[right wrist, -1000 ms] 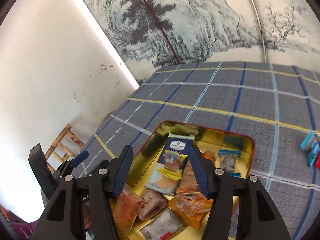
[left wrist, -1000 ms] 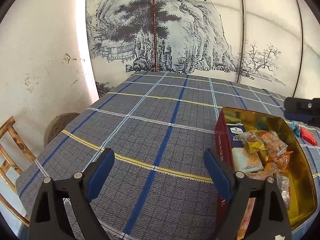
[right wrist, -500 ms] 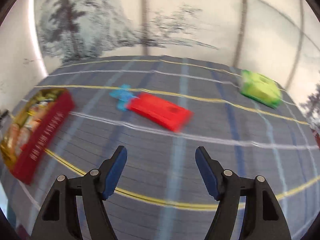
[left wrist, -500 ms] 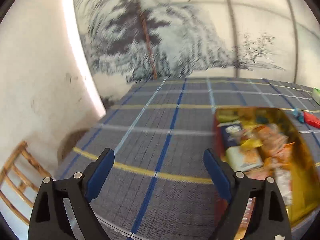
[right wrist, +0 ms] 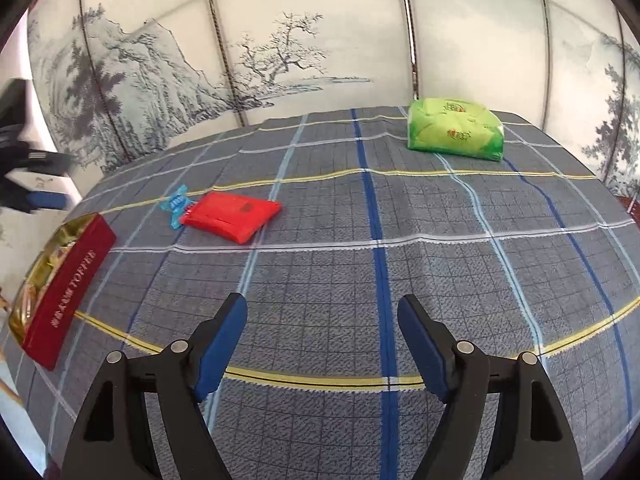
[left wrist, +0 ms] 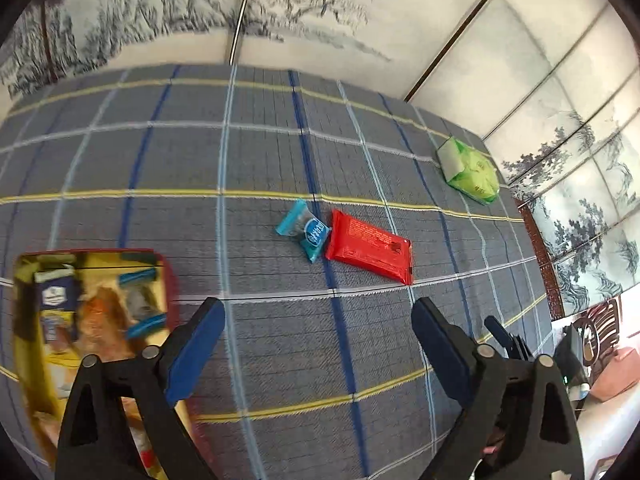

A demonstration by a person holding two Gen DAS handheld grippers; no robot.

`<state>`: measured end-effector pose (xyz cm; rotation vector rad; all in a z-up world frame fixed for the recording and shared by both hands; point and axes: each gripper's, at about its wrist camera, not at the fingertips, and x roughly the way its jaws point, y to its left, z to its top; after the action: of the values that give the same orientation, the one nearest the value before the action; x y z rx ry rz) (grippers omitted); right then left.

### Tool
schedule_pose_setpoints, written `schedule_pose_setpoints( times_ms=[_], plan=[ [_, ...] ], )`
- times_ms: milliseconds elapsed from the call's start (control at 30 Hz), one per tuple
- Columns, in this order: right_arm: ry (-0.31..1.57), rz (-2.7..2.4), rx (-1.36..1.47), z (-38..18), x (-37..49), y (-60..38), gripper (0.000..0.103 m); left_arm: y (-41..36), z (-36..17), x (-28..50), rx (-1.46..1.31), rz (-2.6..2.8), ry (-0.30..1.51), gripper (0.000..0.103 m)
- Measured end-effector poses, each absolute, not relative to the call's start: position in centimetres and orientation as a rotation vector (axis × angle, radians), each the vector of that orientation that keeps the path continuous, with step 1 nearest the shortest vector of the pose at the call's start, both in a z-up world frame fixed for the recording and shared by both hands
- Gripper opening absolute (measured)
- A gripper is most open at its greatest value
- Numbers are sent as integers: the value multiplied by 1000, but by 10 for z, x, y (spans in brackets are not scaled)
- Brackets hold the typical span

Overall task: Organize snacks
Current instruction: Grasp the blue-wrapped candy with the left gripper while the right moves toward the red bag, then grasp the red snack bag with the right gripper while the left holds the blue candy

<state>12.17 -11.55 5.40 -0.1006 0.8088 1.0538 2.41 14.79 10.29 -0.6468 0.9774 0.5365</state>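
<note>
Both my tongs are released and hold nothing: the left gripper [left wrist: 316, 320] spread wide, the right gripper [right wrist: 322, 316] with jaws just opening. The red packet [right wrist: 230, 216] and blue candy [right wrist: 176, 203] lie touching, near the toffee tin [right wrist: 68, 280], so I judge they go inside next.

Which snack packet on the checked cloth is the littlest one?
The small blue twisted-end candy wrapper. It touches the bigger flat red packet; the puffy green pack sits far off alone.
</note>
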Motion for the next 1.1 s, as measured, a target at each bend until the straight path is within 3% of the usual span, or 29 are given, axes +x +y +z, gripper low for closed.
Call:
schedule_pose_setpoints(
  times_ms=[67, 233, 600, 633, 667, 700, 967, 1100],
  plan=[
    [812, 1062, -69, 55, 125, -119, 79, 165, 77, 56, -706, 567, 1040, 61],
    [817, 1106, 6, 53, 121, -131, 79, 203, 26, 84, -938, 626, 1084, 46],
    [819, 1149, 26, 53, 119, -132, 80, 211, 21, 118, -859, 759, 1076, 46],
    [822, 1147, 26, 53, 119, -132, 80, 209, 20, 120, -844, 768, 1072, 42],
    [824, 1143, 25, 52, 119, -131, 81, 209, 19, 121, -821, 776, 1083, 28],
    [826, 1141, 24, 52, 119, -131, 81, 208, 18, 122, -790, 772, 1105, 21],
    [852, 1160, 22, 50, 122, -127, 81, 152, 49, 69, -609, 659, 1028, 20],
    [791, 1302, -146, 65, 113, -94, 81, 111, 66, 25, -587, 580, 998, 21]
  ],
)
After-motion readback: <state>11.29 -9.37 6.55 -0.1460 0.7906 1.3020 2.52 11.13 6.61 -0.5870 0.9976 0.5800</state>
